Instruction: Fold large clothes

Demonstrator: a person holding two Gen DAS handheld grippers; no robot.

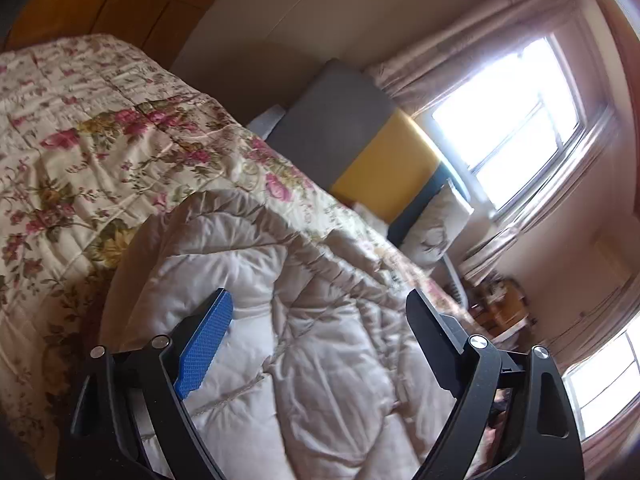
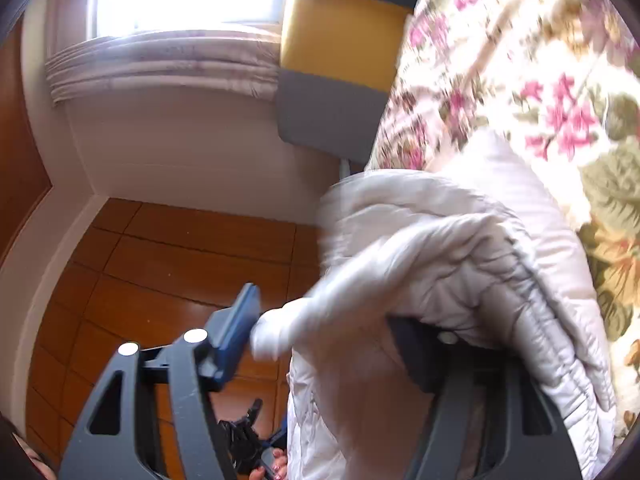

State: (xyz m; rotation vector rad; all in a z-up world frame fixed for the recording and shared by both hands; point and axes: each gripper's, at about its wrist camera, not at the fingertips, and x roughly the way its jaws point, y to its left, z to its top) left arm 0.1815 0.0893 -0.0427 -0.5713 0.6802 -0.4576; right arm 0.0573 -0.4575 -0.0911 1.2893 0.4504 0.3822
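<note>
Left gripper [image 1: 320, 312]: spread wide above the white padded jacket [image 1: 304, 320], gripping nothing.
Right gripper [image 2: 320, 320]: far finger buried under blurred jacket [image 2: 440, 264] folds; grip cannot be judged.
Jacket: lies on floral bedspread [image 1: 100, 140], overhanging the bed edge.

The puffy jacket [image 1: 280, 320] is off-white, with quilted stitching and a greyish gathered hem. The bedspread [image 1: 80, 128] under it is cream, printed with pink roses, yellow blooms and olive-green leaves. The headboard [image 1: 360, 148] has bands of grey, mustard yellow and dark teal. The left tool [image 1: 320, 320] is black with a textured blue pad [image 1: 206, 344] on 1 finger. The floor [image 2: 180, 272] is orange-brown wood, and the curtain [image 2: 160, 64] is pale pinkish-white.
</note>
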